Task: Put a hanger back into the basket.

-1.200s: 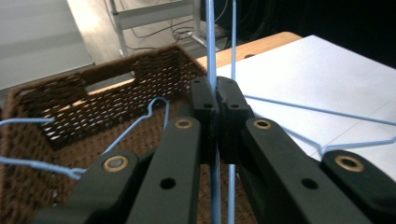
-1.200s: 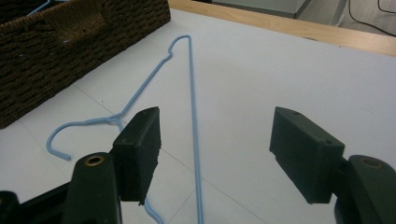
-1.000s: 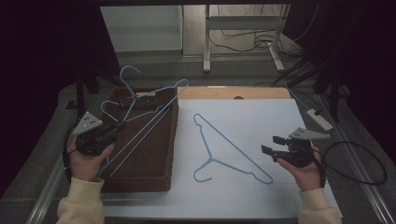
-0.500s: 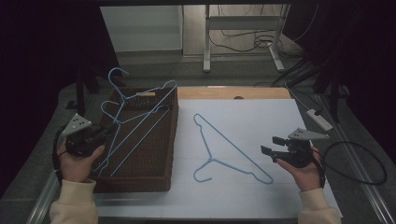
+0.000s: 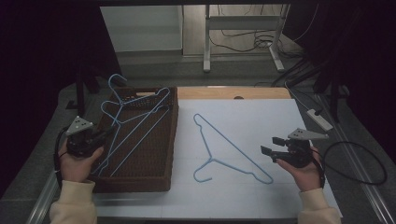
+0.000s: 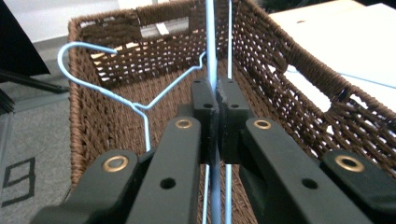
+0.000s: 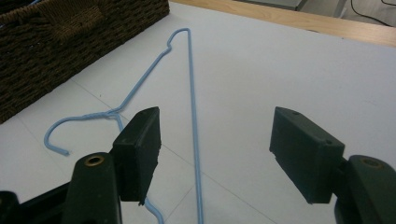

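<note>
- Clearly, the left gripper (image 5: 100,136) is clamped on a blue wire hanger (image 5: 135,122); in the left gripper view its jaws are pressed together with the hanger's straight wire pinched between the pads (image 6: 205,100).
- That held hanger sits in the brown woven basket (image 5: 171,140), tilted, with its hook (image 5: 116,80) sticking up past the basket's far left corner (a second blue wire runs close beside it in the basket, so more than one hanger seems to be there).
- Beside the basket, on the white sheet (image 5: 261,116) that covers the table, a second blue hanger (image 5: 224,149) lies flat, its hook end toward the person and its long bar slanting toward the right hand.
- The right gripper (image 5: 268,145) hovers over the sheet at the right, near the lower right end of the flat hanger, jaws spread wide and gripping nothing; in the right gripper view the hanger's bar (image 7: 194,140) runs up between the two parted fingers (image 7: 140,149), apart from both.
</note>
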Tool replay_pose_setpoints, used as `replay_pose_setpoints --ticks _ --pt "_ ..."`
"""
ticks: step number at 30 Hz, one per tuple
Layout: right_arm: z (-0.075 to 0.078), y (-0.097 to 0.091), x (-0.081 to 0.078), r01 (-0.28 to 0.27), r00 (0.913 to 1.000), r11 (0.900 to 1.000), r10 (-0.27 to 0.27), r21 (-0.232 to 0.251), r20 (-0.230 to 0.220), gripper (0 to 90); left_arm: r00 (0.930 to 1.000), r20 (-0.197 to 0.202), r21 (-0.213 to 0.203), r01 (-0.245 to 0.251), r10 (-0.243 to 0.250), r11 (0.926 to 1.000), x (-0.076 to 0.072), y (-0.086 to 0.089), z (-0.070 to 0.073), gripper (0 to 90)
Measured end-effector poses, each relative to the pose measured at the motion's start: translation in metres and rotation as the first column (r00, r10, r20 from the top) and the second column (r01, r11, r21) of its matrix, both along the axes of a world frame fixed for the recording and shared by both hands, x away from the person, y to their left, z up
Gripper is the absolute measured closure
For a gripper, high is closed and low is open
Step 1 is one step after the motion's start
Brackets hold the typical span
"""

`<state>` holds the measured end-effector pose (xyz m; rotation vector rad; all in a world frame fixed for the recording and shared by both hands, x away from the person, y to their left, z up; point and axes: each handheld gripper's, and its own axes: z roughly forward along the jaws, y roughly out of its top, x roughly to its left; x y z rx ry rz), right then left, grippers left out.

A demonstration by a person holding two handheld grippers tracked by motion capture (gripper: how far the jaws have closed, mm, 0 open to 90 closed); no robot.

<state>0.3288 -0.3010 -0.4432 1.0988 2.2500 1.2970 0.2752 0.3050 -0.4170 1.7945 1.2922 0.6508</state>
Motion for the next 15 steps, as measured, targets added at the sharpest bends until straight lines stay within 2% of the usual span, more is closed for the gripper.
replay_pose_setpoints --ticks 6,12,15 --pt "0.0 0.001 0.0 -0.002 1.0 1.0 0.002 -0.003 0.001 34.4 0.9989 -0.045 0.02 0.009 -0.008 0.9998 0.009 -0.005 -0.01 87.2" --pt "0.0 0.001 0.0 -0.004 1.0 1.0 0.004 0.0 0.0 34.3 0.9942 -0.106 0.041 -0.011 0.016 0.9991 0.018 -0.011 -0.019 87.2" --pt "0.0 0.001 0.0 -0.007 1.0 1.0 0.007 0.002 -0.001 34.3 0.9922 -0.121 0.047 -0.027 0.032 0.9985 0.022 -0.013 -0.022 87.2"
